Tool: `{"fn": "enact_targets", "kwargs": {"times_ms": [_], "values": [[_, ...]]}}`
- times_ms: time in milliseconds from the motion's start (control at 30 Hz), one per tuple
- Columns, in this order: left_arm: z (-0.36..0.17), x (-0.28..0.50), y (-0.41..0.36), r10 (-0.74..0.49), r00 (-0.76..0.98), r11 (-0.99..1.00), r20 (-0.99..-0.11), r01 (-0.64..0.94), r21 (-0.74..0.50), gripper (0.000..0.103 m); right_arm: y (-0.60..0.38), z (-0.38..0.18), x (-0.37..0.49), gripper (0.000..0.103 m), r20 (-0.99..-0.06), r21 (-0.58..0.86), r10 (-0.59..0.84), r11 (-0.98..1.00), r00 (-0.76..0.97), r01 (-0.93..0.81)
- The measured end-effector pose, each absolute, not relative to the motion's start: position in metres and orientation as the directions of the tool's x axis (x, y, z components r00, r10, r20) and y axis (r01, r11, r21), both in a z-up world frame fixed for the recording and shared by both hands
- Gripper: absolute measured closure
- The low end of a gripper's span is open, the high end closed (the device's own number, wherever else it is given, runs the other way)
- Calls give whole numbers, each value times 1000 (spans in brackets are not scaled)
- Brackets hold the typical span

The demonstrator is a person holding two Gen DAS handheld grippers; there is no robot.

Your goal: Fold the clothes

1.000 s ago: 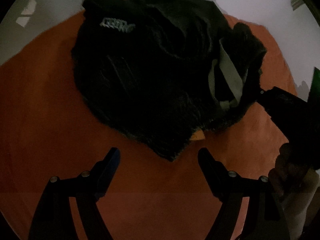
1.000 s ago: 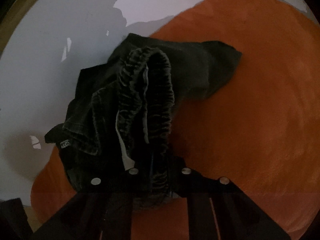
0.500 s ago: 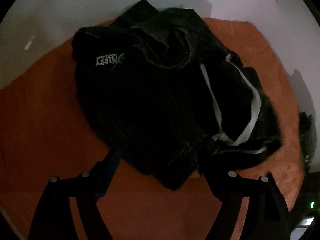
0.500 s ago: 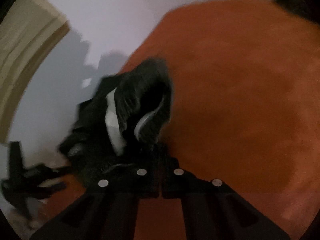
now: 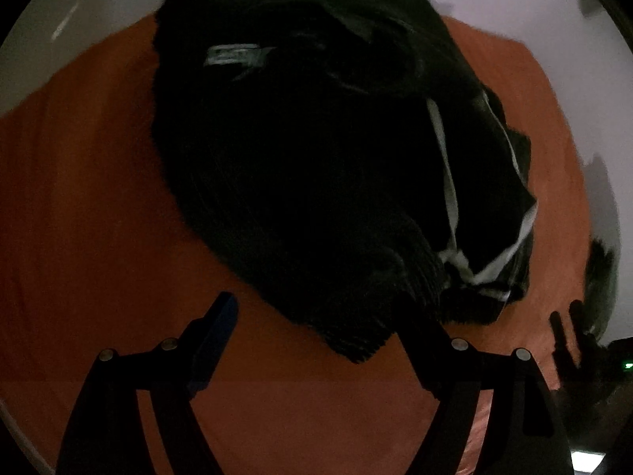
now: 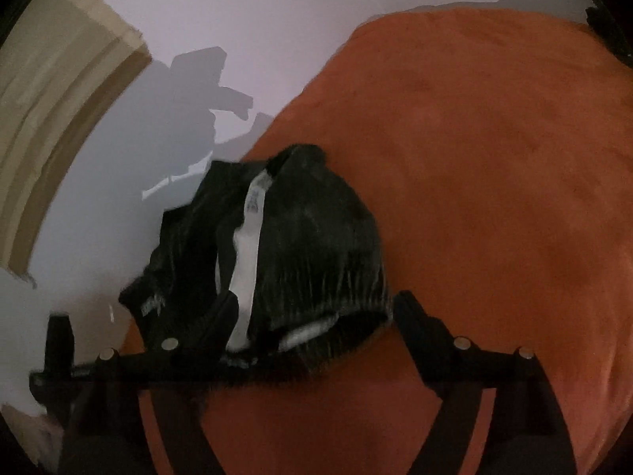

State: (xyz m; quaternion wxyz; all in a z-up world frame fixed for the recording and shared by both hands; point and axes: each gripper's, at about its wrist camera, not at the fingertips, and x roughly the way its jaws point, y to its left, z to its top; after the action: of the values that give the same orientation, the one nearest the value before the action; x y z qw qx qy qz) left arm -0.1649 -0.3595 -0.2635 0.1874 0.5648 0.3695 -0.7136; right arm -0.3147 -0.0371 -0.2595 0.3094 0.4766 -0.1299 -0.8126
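Observation:
A crumpled black garment [image 5: 316, 158] with white inner strips and a small printed logo lies in a heap on the orange blanket [image 5: 79, 237]. My left gripper [image 5: 316, 316] is open at the heap's near edge, where the cloth overlaps its right fingertip [image 5: 415, 328]. In the right wrist view the ribbed waistband of the garment [image 6: 316, 257] rests between the spread fingers of my right gripper [image 6: 316, 312], which is open. The cloth partly hides that gripper's left finger.
The orange blanket [image 6: 494, 158] covers a bed and stretches bare to the right of the heap. A white wall [image 6: 198, 19] rises behind it, with a beige curtain [image 6: 47, 99] at the left. The other gripper's dark shape [image 6: 59, 336] shows low on the left.
My right gripper was shut on the garment's waistband and has opened, letting it rest on the blanket. My left gripper has moved closer to the heap and stays open.

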Motion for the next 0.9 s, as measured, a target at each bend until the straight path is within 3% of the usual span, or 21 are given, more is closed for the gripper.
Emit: {"fn": "enact_targets", "kwargs": {"times_ms": [267, 400, 467, 533, 700, 900], "values": [[-289, -154, -378, 244, -307, -526, -920, 755, -392, 22, -67, -312, -367, 27, -761, 563, -625, -769, -174, 302], [-300, -152, -371, 291, -345, -469, -892, 761, -447, 22, -66, -329, -380, 29, -746, 618, -656, -746, -116, 247], [-308, -151, -368, 326, -386, -422, -863, 758, -498, 22, -65, -338, -386, 41, -736, 643, -671, -734, -88, 218], [-321, -150, -363, 382, -429, -345, -818, 755, -557, 22, -60, -342, -390, 72, -718, 670, -691, -719, -83, 186], [-334, -156, -350, 408, -500, -245, -764, 746, -619, 22, -43, -323, -376, 83, -691, 678, -710, -703, -140, 216], [-337, -158, -346, 343, -564, -216, -751, 731, -648, 22, -42, -289, -359, 85, -700, 644, -694, -715, -167, 273]]}}
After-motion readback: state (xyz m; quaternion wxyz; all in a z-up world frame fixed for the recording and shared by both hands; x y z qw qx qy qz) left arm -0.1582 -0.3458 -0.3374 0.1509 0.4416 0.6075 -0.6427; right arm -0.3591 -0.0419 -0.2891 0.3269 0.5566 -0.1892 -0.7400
